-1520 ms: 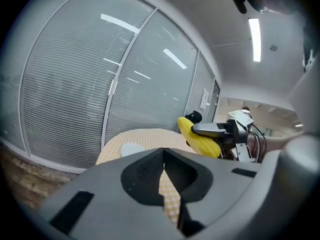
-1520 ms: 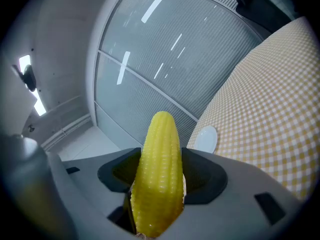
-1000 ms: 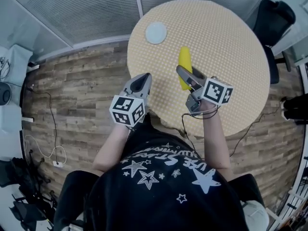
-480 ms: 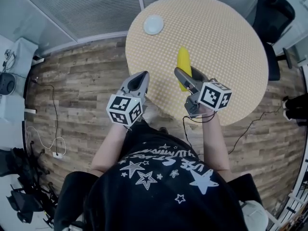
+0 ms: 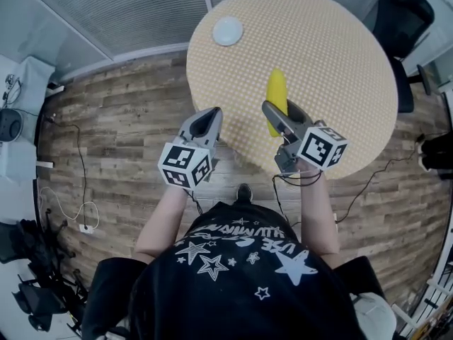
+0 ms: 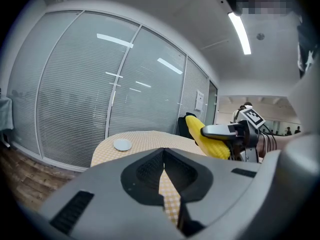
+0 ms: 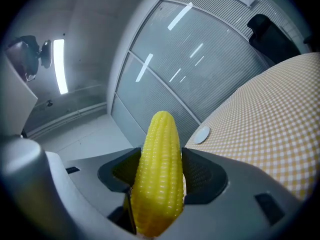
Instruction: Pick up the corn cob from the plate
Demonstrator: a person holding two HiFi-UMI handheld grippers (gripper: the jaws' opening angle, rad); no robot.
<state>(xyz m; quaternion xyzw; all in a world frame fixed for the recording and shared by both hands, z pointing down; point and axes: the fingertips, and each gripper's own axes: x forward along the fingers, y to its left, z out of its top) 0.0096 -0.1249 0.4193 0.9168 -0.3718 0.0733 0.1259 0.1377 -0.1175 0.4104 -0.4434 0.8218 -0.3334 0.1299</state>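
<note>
My right gripper (image 5: 277, 119) is clamped on the corn cob (image 7: 159, 179), one jaw on each flank. The cob's long axis runs along the jaws. Its tapered tip points forward, away from me, and tilts upward in the left gripper view. The cob is bright yellow with even rows of kernels. Its butt end is hidden between the jaws. The cob is held in the air over the near part of the round checked table (image 5: 333, 55), well apart from the small white plate (image 5: 228, 31). My left gripper (image 5: 207, 122) is closed and empty, beside the table's edge.
</note>
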